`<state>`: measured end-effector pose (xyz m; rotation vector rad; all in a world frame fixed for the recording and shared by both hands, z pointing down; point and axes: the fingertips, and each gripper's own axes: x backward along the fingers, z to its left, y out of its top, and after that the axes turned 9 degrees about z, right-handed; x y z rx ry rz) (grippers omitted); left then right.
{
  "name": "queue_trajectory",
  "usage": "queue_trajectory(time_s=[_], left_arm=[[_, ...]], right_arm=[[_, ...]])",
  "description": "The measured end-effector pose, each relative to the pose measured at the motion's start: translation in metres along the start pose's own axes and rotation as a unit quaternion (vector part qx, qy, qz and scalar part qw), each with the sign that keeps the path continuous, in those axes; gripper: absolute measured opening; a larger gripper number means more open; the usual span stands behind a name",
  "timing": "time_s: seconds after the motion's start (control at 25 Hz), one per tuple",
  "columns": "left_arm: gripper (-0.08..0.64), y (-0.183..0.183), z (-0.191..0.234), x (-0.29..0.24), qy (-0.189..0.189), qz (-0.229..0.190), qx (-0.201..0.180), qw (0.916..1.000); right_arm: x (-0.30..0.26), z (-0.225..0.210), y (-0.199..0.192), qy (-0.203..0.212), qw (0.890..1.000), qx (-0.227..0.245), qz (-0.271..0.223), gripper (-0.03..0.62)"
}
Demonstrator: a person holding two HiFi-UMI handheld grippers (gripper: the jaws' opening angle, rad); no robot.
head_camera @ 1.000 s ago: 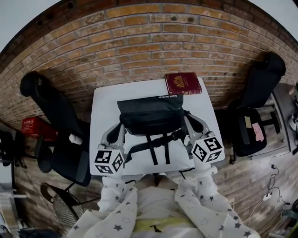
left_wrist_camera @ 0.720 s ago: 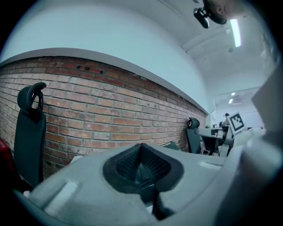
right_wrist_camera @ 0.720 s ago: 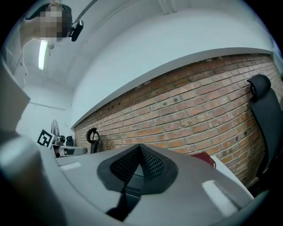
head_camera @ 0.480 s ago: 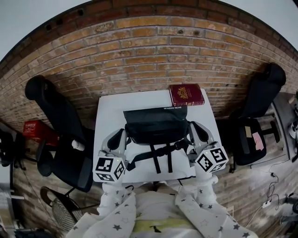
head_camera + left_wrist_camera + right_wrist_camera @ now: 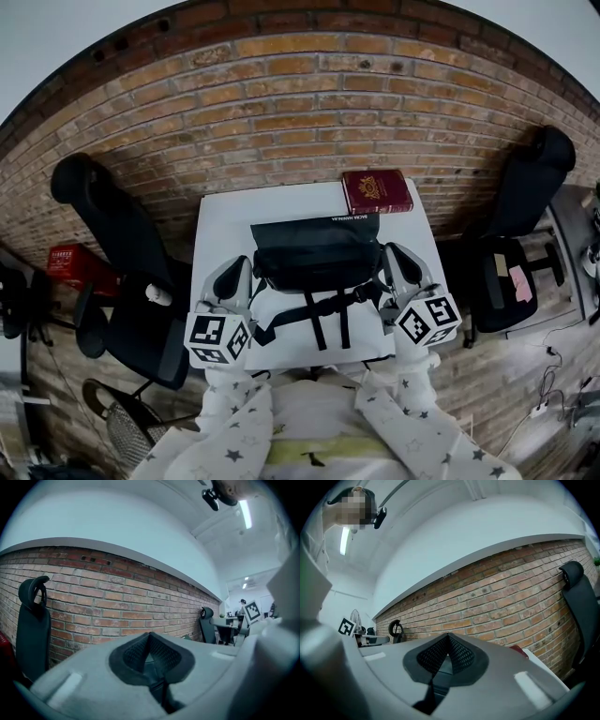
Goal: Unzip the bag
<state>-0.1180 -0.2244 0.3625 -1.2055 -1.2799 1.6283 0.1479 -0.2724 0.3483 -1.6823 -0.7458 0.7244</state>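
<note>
Head view: black bag point(image 5: 316, 251) lies flat at the middle of the white table point(image 5: 221, 221), long side across, straps point(image 5: 323, 317) trailing toward the person. A line of white lettering runs along its far edge. A red book point(image 5: 376, 191) sits at the table's far right corner, just beyond the bag and clear of it. An office chair point(image 5: 111, 246) stands to the left of the table.

Left gripper point(image 5: 242, 268): beside the bag's left end, pointing level toward the brick wall point(image 5: 300, 103). Its own view shows the dark ribbed pads point(image 5: 133, 656) pressed together with nothing between them, so it is clenched and empty. That view looks past the bag to the wall and the chair.

Right gripper point(image 5: 388, 253): mirrors it at the bag's right end. Pads point(image 5: 461, 656) meet at a closed seam, nothing pinched, so it is clenched and empty too.

Reading of the placement: the two grippers bracket the bag symmetrically, one at each end. This suits a two-handed job, one to steady the fabric and one to draw the pull. Neither touches the bag as far as I can see.

Zip: neither the teeth nor the pull can be made out from above, so whether it runs open or closed I cannot tell. The scene fits a closed bag awaiting a grip or an unzipped bag just let go.
</note>
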Motion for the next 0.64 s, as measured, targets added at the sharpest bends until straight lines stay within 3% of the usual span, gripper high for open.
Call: queue_trajectory(time_s=[0.64], left_arm=[[-0.002, -0.0018, 0.0033, 0.0015, 0.007, 0.001, 0.000, 1.0000]], right_arm=[[0.0047, -0.0044, -0.0011, -0.011, 1.000, -0.003, 0.003, 0.006]])
